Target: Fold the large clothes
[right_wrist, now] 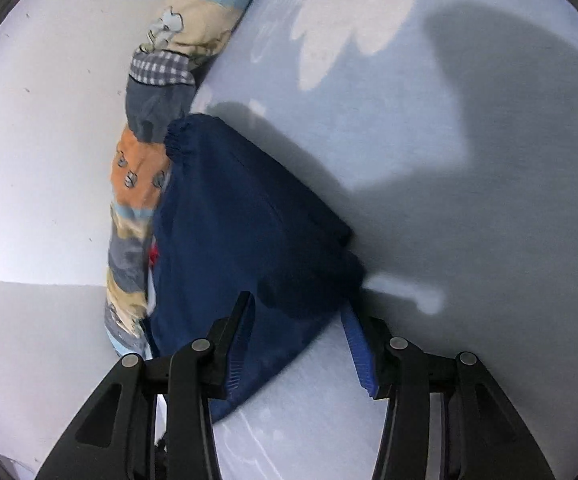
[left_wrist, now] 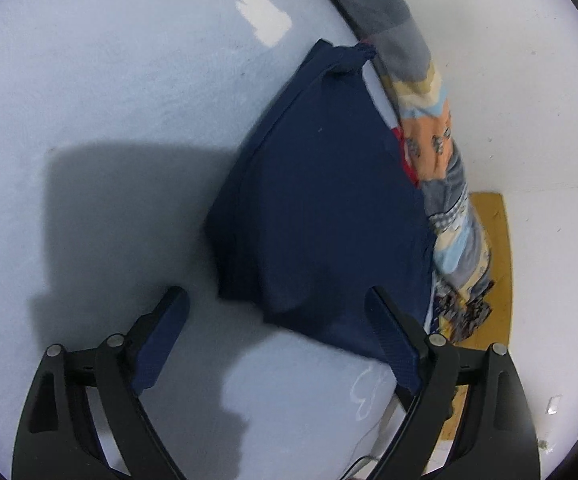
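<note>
A folded navy blue garment [left_wrist: 321, 208] lies on the light blue bed sheet [left_wrist: 109, 120], its far edge against a patterned rolled blanket [left_wrist: 421, 128]. My left gripper [left_wrist: 277, 300] is open just above the garment's near edge, holding nothing. The garment also shows in the right wrist view [right_wrist: 241, 232], with an elastic hem at its far corner. My right gripper [right_wrist: 297, 312] is open, with the garment's near corner between its fingers, not clamped.
The patterned blanket [right_wrist: 149, 152] runs along a white wall [right_wrist: 41, 120]. A yellow-brown board [left_wrist: 497, 264] lies beside the blanket's end. The sheet [right_wrist: 449, 200] has white butterfly prints [right_wrist: 361, 12]. Gripper shadows fall on the sheet.
</note>
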{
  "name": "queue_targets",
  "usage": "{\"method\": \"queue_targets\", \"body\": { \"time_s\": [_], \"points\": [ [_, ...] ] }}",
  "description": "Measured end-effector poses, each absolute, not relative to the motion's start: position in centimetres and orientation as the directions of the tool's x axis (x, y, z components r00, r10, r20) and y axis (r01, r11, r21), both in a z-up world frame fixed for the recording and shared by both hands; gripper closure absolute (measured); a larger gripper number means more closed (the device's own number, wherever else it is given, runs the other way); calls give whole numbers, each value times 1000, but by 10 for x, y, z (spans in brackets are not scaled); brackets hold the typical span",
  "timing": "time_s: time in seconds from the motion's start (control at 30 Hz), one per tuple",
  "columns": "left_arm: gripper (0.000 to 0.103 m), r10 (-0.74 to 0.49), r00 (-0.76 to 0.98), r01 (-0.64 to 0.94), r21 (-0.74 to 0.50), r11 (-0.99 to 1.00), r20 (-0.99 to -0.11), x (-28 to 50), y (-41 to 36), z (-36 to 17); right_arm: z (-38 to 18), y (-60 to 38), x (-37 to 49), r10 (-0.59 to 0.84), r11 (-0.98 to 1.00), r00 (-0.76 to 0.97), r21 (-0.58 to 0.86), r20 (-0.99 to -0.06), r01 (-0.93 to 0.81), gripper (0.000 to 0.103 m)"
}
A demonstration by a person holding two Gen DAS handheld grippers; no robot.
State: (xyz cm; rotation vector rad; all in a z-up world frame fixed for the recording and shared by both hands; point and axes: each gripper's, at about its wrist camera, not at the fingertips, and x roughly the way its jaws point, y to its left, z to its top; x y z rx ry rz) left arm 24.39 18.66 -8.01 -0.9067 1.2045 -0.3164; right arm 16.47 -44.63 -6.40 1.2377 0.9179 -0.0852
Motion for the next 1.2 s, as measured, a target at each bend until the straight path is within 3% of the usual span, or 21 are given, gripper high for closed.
{"method": "queue_targets", "body": {
  "time_s": [0.1,0.27,0.3,0.33,0.37,0.47,0.77,1.0,1.03,1.1,1.13,1.17,1.2],
  "points": [
    [0,-635,406,-220,-745,630,-657,261,175,-80,-68,-441,176,405,342,680,791,-611,507,52],
    [0,-573,523,-180,-739,649,-630,286,166,-80,-69,-428,198,420,330,738,846,-529,419,49],
    [12,-561,554,-177,-746,642,-615,287,166,-80,-70,-422,206,455,322,741,867,-493,379,55],
    [32,-537,573,-176,-733,657,-618,287,164,-79,-69,-417,212,459,353,723,853,-517,385,75],
    [96,-520,549,-185,-702,687,-654,290,161,-81,-68,-414,213,452,368,723,847,-523,382,88],
    [96,-499,548,-175,-675,717,-672,289,156,-81,-58,-411,212,430,425,717,824,-548,375,94],
    [96,-464,536,-117,-606,787,-705,248,149,-51,-20,-411,180,414,464,746,826,-521,319,95],
    [93,-471,485,-129,-593,795,-737,189,150,-46,-19,-419,114,451,470,675,798,-584,377,94],
    [90,-468,470,-149,-589,794,-749,182,152,-49,-25,-422,104,459,454,653,791,-602,410,91],
    [81,-435,450,-217,-568,794,-780,170,166,-53,-38,-433,88,442,441,585,733,-679,518,75],
    [80,-435,442,-240,-571,785,-784,167,175,-54,-45,-441,79,445,401,566,720,-694,567,63],
    [79,-449,442,-258,-590,765,-776,163,183,-54,-49,-449,71,450,355,570,723,-688,592,60],
    [69,-434,454,-276,-586,762,-778,159,190,-50,-46,-459,58,422,321,574,708,-702,630,60]
  ]
}}
